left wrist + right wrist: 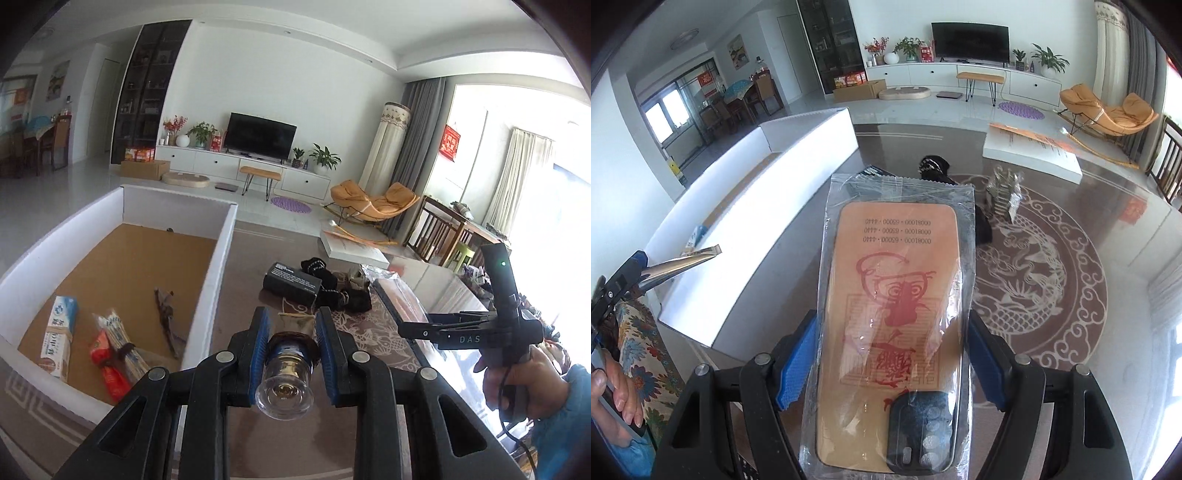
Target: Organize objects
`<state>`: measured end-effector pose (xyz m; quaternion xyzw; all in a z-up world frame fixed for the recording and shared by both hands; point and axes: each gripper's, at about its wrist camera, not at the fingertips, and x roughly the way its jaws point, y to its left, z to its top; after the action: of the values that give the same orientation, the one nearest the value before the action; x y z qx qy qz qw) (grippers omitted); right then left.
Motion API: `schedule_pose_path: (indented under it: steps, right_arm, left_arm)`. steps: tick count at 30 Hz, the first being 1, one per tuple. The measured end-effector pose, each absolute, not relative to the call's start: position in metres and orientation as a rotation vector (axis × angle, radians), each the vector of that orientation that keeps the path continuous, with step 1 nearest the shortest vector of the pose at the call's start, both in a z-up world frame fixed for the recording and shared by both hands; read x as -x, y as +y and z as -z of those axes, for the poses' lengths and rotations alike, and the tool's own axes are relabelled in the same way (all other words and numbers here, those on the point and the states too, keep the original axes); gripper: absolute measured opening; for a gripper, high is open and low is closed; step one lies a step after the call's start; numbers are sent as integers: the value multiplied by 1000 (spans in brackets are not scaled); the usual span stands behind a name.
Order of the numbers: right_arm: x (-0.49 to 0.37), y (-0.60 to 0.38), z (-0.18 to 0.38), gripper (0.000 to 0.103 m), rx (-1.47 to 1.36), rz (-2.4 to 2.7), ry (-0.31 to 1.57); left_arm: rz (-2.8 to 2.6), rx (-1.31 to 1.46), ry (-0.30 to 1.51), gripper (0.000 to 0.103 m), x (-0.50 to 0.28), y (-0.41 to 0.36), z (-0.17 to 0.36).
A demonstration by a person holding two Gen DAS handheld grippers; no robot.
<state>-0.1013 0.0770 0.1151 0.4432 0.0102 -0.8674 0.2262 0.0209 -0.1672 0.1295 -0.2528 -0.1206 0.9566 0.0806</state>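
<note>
A small clear bottle (286, 373) with a dark band at its neck sits low in the middle of the left wrist view, its base toward the camera, pinched between blue pads. In the right wrist view a tan phone case (892, 332) with red print, sealed in a clear bag, fills the centre. At left, a white box (207, 295) holds a toothpaste carton (61, 334) and bundled chopsticks (118, 338).
</note>
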Motion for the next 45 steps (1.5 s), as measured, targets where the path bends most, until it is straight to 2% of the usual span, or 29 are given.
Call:
schedule_pose_path:
  steps: [4,8,13,14,16,17,18,20,21,26,31,32,35,40,45]
  right_arm:
    - [117,-4,-158,76,-1090,2309,2]
    - [119,-100,-177,76,-1003,2213,65]
    - [120,-199,-152,77,-1041,2082,156]
    - [120,-211,-142,80,-1071,2062,169]
    - [117,-220,-127,82,-1087,2055,168]
    - [115,-218,-123,82,-1080,2060,156]
    - [113,-213,-120,83,-1069,2061,144]
    - [110,-196,-114,87,-1050,2089,146]
    - [109,-185,-112,88,-1039,2112,151]
    - [106,-100,-90,96,-1025,2256,179]
    - [101,12,-36,97,-1117,2439,346]
    - [100,38,-24,97,-1157,2465,377]
    - [98,115,1,97,-1279,2546,416]
    - [77,213,8,98,-1370,2693,281]
    - [64,251,8,101,-1403,2772,66]
  left_arm:
    - [-2997,768,-363,26,-3,-233,-150]
    - [-3103,904,-363,23,21,-296,-138]
    - [-3163,1174,-265,24,51,-338,-99]
    - [-3165,1231,-251,25,54,-344,-90]
    - [-3165,1291,-247,36,57,-350,-76]
    - [-3175,1285,-255,52,55,-352,-73]
    - [-3196,1255,-261,69,50,-352,-72]
    - [-3245,1166,-264,87,39,-350,-73]
    - [-3257,1135,-264,89,33,-347,-74]
    - [-3183,1063,-360,89,14,-306,-83]
    - [-3013,931,-344,89,-10,-204,-106]
    - [-2970,908,-328,90,-16,-180,-107]
    - [-2834,879,-314,103,-25,-111,-97]
    - [-2662,1048,-194,103,-6,-28,-42]
    - [-2702,1146,-71,103,20,-7,-2]
